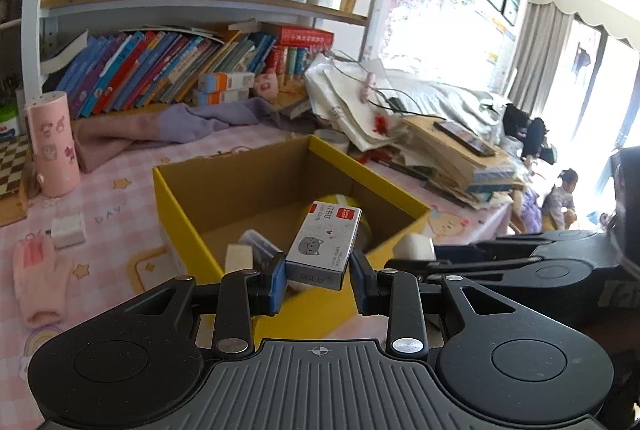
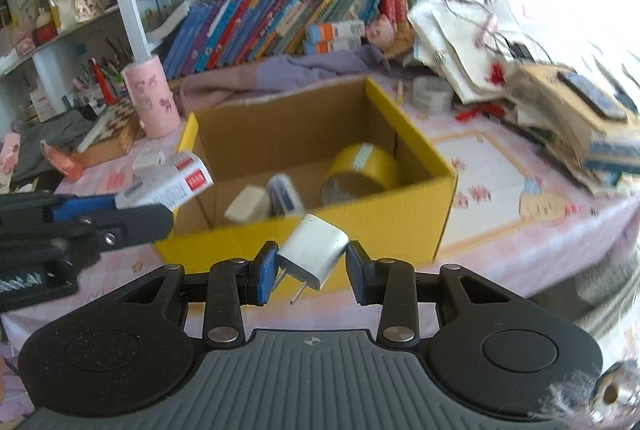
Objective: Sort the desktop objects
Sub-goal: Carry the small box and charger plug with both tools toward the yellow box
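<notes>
Cardboard box (image 2: 400, 226) rim could snag the loosely pinched white charger (image 2: 314, 252) in the right gripper (image 2: 313, 272), while the left gripper (image 1: 319, 280) clamps the staple box (image 1: 324, 244)

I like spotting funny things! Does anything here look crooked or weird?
Yes. The white charger sits tilted between the right gripper's jaws, prongs poking down. The staple box in the left gripper is slanted too.

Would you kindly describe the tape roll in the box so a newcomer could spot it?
Find the yellow cardboard box on the pink desk. The tape roll lies in its far right corner, yellow and round, larger than the small pale items beside it.
</notes>
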